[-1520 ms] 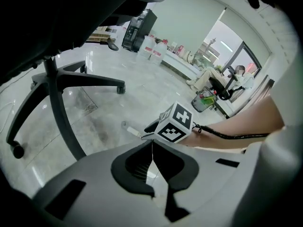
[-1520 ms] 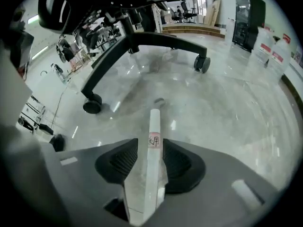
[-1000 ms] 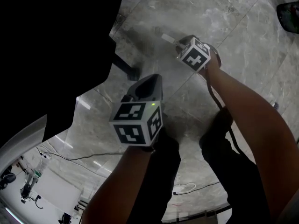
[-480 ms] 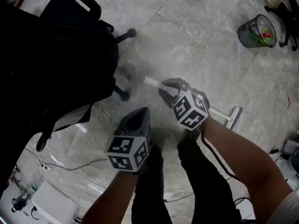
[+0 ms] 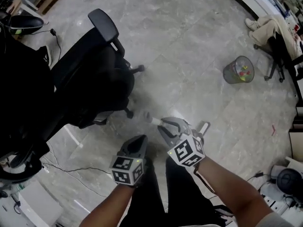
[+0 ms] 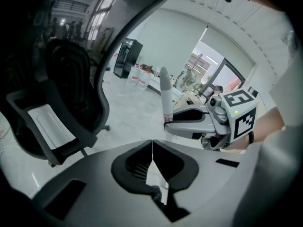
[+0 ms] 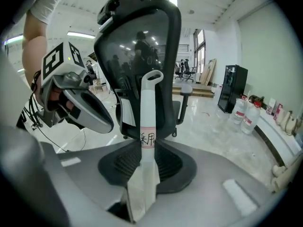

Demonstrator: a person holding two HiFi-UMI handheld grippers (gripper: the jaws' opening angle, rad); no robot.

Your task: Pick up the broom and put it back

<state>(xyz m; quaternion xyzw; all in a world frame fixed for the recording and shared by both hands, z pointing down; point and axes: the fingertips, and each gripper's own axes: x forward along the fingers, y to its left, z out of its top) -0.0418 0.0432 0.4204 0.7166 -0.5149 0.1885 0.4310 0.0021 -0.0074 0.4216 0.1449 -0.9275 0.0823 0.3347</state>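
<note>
Broom (image 7: 147,122), gripped by its handle in the right claw (image 5: 166,126), has come up off the floor (image 5: 189,41) beside the chair (image 5: 94,74), ready for return; left claw (image 6: 152,148) closed, empty.

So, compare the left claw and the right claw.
The left claw is shut with nothing in it, tips touching; the right claw is shut on the white broom handle, which holds its jaws apart. In the head view the right claw sits farther forward than the left claw. Both bear a marker cube.
</note>
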